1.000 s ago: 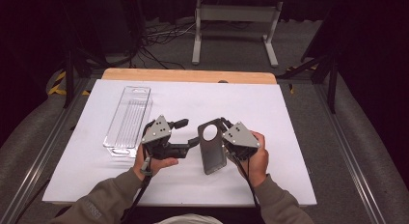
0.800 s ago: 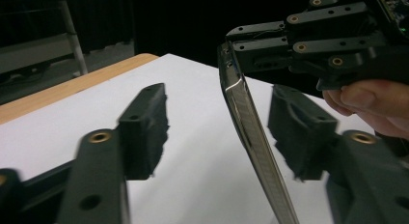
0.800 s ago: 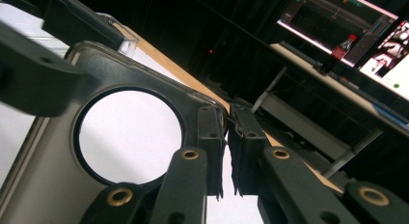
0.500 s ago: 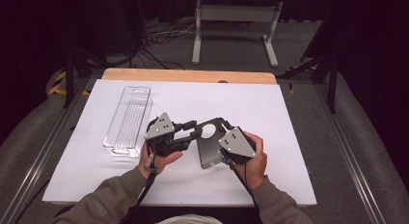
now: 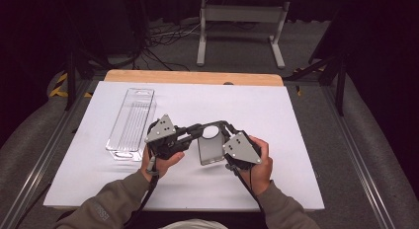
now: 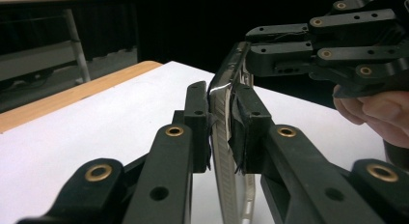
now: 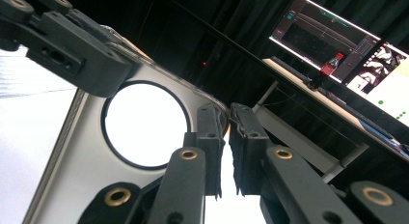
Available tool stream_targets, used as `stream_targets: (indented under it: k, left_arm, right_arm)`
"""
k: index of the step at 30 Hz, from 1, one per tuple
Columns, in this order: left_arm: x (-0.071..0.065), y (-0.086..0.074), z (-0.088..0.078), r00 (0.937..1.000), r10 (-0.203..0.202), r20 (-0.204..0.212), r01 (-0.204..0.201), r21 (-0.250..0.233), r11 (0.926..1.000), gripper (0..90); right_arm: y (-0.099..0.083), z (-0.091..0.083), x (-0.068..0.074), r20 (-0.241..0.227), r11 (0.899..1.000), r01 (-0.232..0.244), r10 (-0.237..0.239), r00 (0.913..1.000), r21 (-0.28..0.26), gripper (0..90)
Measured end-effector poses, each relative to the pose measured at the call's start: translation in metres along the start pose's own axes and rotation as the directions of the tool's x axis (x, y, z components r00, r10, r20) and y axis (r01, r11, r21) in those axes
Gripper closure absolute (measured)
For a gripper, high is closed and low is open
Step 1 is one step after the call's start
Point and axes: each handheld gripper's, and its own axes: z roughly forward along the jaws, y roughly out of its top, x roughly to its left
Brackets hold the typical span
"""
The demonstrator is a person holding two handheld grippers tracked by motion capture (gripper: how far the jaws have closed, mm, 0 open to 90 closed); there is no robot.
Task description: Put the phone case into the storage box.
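Note:
A flat grey lid point(image 5: 210, 151) with a round hole near its top edge is held up off the white table point(image 5: 286, 120), tilted, between both grippers. My left gripper point(image 5: 198, 131) is shut on the lid's upper left edge; in the left gripper view its jaws point(image 6: 221, 94) pinch the lid point(image 6: 223, 142) seen edge-on. My right gripper point(image 5: 226, 127) is shut on the upper right edge; in the right gripper view its jaws point(image 7: 227, 114) clamp the rim beside the hole in the lid point(image 7: 72, 156). The two grippers' tips stand close together.
A long clear plastic container point(image 5: 131, 123) lies open-topped on the table to the left of my hands. A wooden strip point(image 5: 192, 77) runs along the far table edge. Metal rails point(image 5: 365, 174) flank the table. A white stand point(image 5: 239, 14) is on the floor behind.
The left gripper moved right and shut on the lid, which the right gripper was holding. The lid has shifted slightly left and tilted up between both grippers.

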Motion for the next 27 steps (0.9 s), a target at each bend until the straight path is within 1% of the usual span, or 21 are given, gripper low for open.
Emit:
stream_targets:
  k: [1,2,5,6,8,10,13,15,16,18,22,24,27]
  left_arm:
    - [0.001,0.000,-0.001,1.0000,0.004,-0.004,-0.004,0.002,1.0000,79.2]
    - [0.002,0.000,-0.001,0.9998,0.019,-0.012,-0.019,-0.003,0.9998,79.4]
    - [0.001,0.001,-0.003,0.9999,0.014,-0.004,-0.014,0.006,0.9999,79.6]
    - [0.002,0.001,-0.003,0.9995,0.030,-0.009,-0.030,0.007,0.9995,79.6]
    - [0.002,0.001,-0.004,0.9991,0.040,-0.013,-0.040,0.000,0.9992,79.7]
    - [0.002,0.001,-0.004,0.9993,0.037,-0.005,-0.037,0.002,0.9993,79.8]
    - [0.002,0.001,-0.006,0.9985,0.055,-0.006,-0.055,0.008,0.9984,79.9]
    - [0.002,0.001,-0.007,0.9985,0.054,-0.006,-0.054,0.005,0.9985,79.9]
    - [0.002,0.002,-0.007,0.9980,0.063,-0.008,-0.063,0.006,0.9980,79.9]
    - [0.003,0.002,-0.009,0.9978,0.065,-0.008,-0.065,0.010,0.9978,79.9]
    - [0.003,0.002,-0.011,0.9972,0.074,-0.009,-0.074,0.002,0.9972,80.0]
    - [0.003,0.003,-0.011,0.9966,0.082,-0.011,-0.082,0.000,0.9966,80.0]
    - [0.003,0.002,-0.012,0.9965,0.082,-0.011,-0.082,-0.002,0.9966,80.0]
  right_arm:
    - [0.000,0.000,0.000,-0.002,1.000,-0.001,0.001,1.0000,-0.002,82.8]
    - [0.000,0.000,0.001,-0.004,1.000,0.001,-0.001,1.0000,-0.003,82.8]
    - [0.000,-0.001,0.002,-0.006,1.000,-0.001,0.001,1.0000,-0.008,82.6]
    - [0.001,-0.001,0.002,-0.007,1.000,0.000,0.000,1.0000,-0.009,82.6]
    - [0.000,-0.001,0.002,-0.014,1.000,-0.006,0.006,0.9999,-0.009,82.4]
    - [0.000,-0.002,0.002,-0.019,1.000,-0.008,0.008,0.9998,-0.010,82.2]
    - [0.000,-0.002,0.003,-0.027,1.000,-0.011,0.011,0.9996,-0.017,81.8]
    - [0.001,-0.002,0.002,-0.034,1.000,-0.013,0.012,0.9993,-0.019,81.4]
    - [0.001,-0.002,0.002,-0.034,1.000,-0.013,0.012,0.9993,-0.019,81.4]
    - [0.001,-0.003,0.002,-0.042,0.999,-0.021,0.020,0.9989,-0.026,78.7]
    - [0.001,-0.005,0.000,-0.052,0.999,-0.034,0.032,0.9981,-0.034,72.4]
    - [0.000,-0.006,-0.001,-0.057,0.999,-0.037,0.035,0.9978,-0.040,71.2]
    - [0.000,-0.006,-0.002,-0.064,0.998,-0.042,0.040,0.9972,-0.041,69.2]
